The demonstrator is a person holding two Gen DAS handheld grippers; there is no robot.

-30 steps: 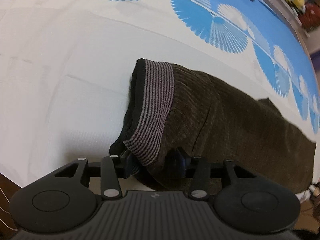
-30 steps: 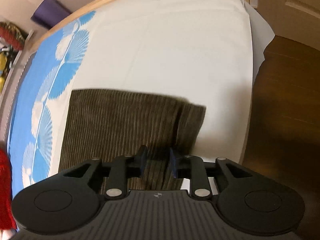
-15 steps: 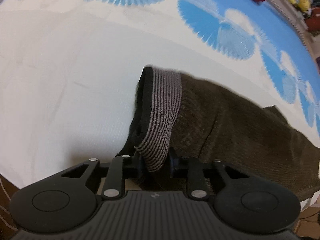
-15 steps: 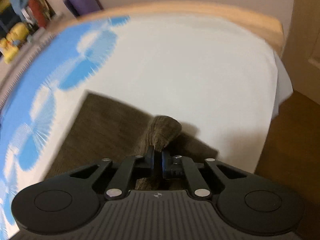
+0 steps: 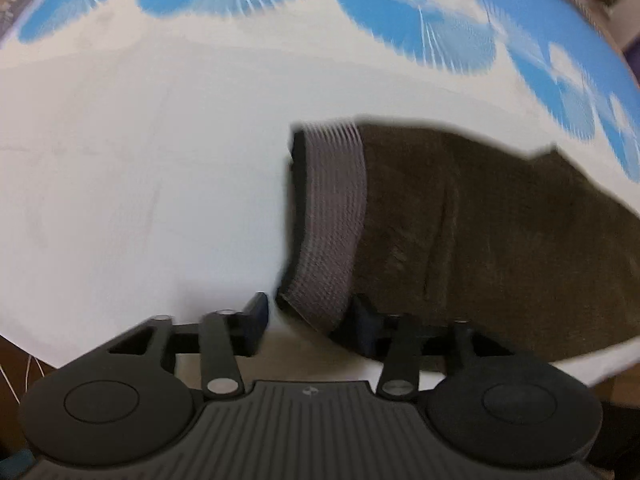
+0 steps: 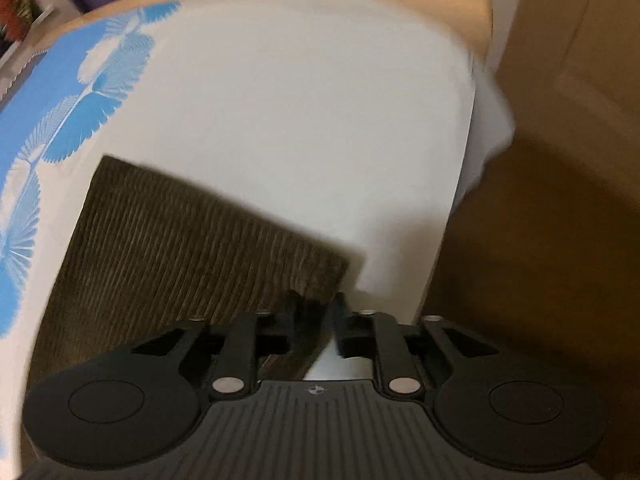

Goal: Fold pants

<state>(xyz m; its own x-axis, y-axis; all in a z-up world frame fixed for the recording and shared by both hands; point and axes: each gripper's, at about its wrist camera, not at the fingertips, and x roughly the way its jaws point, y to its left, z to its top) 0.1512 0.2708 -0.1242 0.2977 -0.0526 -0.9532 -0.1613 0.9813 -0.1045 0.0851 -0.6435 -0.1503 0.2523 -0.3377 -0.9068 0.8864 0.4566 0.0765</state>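
The right gripper (image 6: 314,322), its jaws opening over the near corner of the brown corduroy pants (image 6: 172,240), hangs above a white bed sheet (image 6: 300,120) with blue fan prints.

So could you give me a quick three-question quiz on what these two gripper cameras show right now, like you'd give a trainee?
1. True or false: the pants lie on a bare wooden floor.
2. Which part of the pants sits between the fingers of the left gripper? A) striped waistband B) pocket C) zipper
3. Fill in: in the right wrist view, the right gripper is over the corner of the pants nearest the bed's ____ edge.

Key:
1. False; they lie on a bed sheet, white with blue fan prints.
2. A, the waistband; the jaws are opening, pads off the cloth.
3. Right; those jaws are opening too.
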